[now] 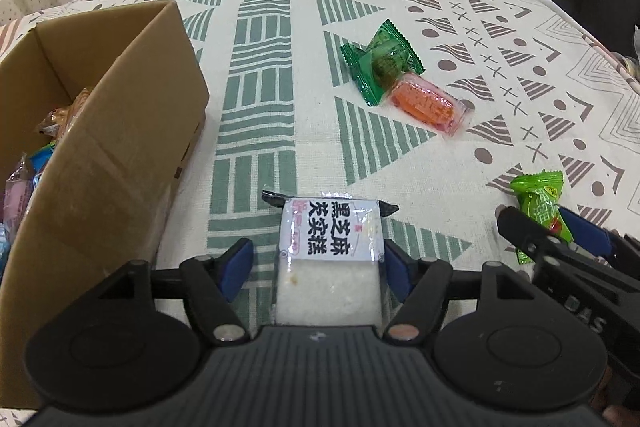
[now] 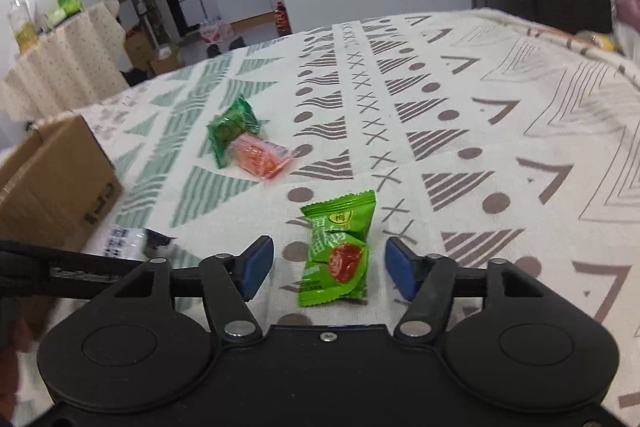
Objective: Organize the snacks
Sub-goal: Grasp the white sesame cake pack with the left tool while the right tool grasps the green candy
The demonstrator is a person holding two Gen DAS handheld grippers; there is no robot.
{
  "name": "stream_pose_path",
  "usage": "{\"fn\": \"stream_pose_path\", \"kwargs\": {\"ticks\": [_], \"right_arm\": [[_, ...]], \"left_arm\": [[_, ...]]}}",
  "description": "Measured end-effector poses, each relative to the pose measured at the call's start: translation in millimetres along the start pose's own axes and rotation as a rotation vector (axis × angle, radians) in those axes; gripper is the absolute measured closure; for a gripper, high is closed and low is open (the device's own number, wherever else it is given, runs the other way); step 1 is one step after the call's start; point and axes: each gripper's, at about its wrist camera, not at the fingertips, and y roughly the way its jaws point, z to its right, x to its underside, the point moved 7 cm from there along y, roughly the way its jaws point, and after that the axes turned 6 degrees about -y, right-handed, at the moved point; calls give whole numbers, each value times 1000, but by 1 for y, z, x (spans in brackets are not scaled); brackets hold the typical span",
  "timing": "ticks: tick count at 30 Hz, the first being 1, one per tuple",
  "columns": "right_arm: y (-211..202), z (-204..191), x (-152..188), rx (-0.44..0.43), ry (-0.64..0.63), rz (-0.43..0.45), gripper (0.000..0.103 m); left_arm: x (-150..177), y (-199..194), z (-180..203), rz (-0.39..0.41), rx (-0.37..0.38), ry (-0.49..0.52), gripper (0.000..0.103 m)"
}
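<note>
The cardboard box at the bench's left edge is cut off, its crinkly wrapped contents only partly visible. The left hand-held gripper stands apart around a clear, white-labelled snack packet whose near end hides behind the gripper body. The right hand-held gripper stands apart around a glossy lime-green candy packet, touching neither side; farther off, dark green wrappers overlap a translucent orange one.

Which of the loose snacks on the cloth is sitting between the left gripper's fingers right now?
The white snack pack with the black-lettered label, between the open left gripper. The light green pack sits at the right gripper.
</note>
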Motion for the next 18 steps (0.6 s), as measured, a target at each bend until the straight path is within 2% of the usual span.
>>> {"fn": "stream_pose_path", "kwargs": {"ticks": [3, 4, 5, 8, 18], "right_arm": [[2, 0, 0, 59, -18, 5, 61], [3, -1, 1, 73, -28, 4, 68], [3, -1, 2, 85, -37, 2, 71], [-4, -1, 4, 80, -47, -9, 74], [-51, -4, 5, 47, -4, 26, 75]], "left_arm": [[1, -2, 0, 7, -1, -5, 49], [2, -3, 0, 10, -2, -4, 54], [2, -4, 1, 14, -6, 0, 55], [4, -9, 1, 17, -10, -10, 57], [21, -43, -7, 61, 47, -76, 57]]}}
